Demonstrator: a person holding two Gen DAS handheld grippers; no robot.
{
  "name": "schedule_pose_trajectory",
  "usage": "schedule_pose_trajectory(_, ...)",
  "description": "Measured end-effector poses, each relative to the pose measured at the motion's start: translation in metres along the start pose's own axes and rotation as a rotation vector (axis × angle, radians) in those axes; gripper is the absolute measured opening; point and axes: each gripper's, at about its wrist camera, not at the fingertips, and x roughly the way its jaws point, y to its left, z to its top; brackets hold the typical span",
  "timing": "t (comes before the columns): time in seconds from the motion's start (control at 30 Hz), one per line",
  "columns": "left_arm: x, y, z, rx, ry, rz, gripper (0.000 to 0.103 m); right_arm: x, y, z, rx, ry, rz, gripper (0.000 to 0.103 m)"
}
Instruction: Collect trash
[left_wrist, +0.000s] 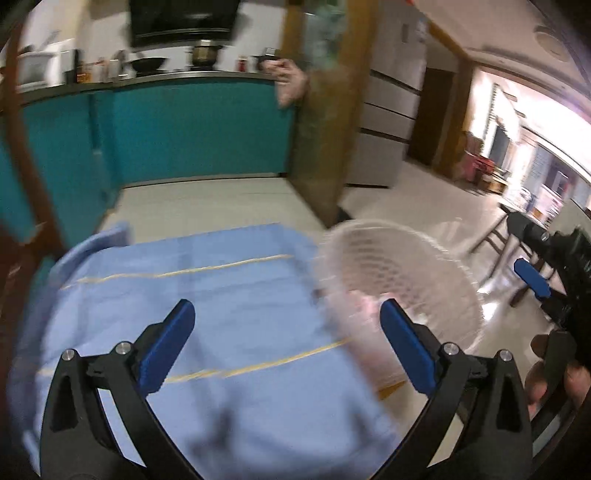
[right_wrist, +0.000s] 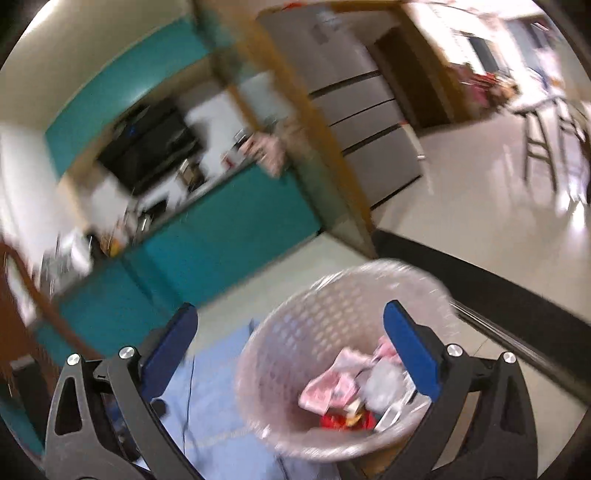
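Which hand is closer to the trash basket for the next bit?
Probably the right. The right tool hangs open over the white plastic mesh basket holding pink wrappers. The left tool is open above the blue cloth, basket off to its side.

Bare blue cloth (left_wrist: 207, 295) lies open ahead of the left tool (left_wrist: 286, 347). The white basket (right_wrist: 332, 332) blocks the cloth's right edge. Open floor (right_wrist: 461, 221) lies beyond.

A blue cloth (left_wrist: 207, 302) with thin yellow stripes covers the tabletop; teal cabinets (left_wrist: 192, 125) stand beyond it, pots and bottles blurred on their counter; a wooden post (left_wrist: 325, 122) rises beside them; a grey fridge (right_wrist: 354, 96) stands further right; pale floor (right_wrist: 480, 206) gleams.
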Motion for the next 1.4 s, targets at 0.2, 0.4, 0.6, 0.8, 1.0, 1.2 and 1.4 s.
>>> schedule_pose_trajectory(0.2, -0.049, 0.064, -0.034, -0.076, -0.023, 0.168, 0.1, 0.007, 0.076, -0.043, -0.252, 0.101, 0.026, 0.098)
schedule_pose_trajectory(0.4, -0.067, 0.097, -0.049, -0.147, -0.025, 0.231, 0.1, 0.015, 0.115, -0.074, -0.326, 0.176, 0.05, 0.098)
schedule_pose_trajectory(0.6, -0.068, 0.102, -0.046, -0.162, -0.031, 0.208, 0.1, 0.021, 0.131, -0.089, -0.373, 0.205, 0.061, 0.098)
schedule_pose_trajectory(0.8, -0.073, 0.102, -0.047, -0.161, -0.045, 0.216, 0.1, 0.025, 0.133, -0.089, -0.374, 0.209, 0.058, 0.098)
schedule_pose_trajectory(1.0, -0.075, 0.101, -0.046, -0.163, -0.05, 0.208, 0.1, 0.024, 0.135, -0.09, -0.378, 0.209, 0.059, 0.098)
schedule_pose_trajectory(1.2, -0.074, 0.098, -0.046, -0.156, -0.046, 0.208, 0.1, 0.025, 0.133, -0.09, -0.376, 0.21, 0.059, 0.098)
schedule_pose_trajectory(1.4, -0.074, 0.098, -0.045, -0.153, -0.044, 0.208, 0.1, 0.025, 0.133, -0.091, -0.379, 0.213, 0.063, 0.098)
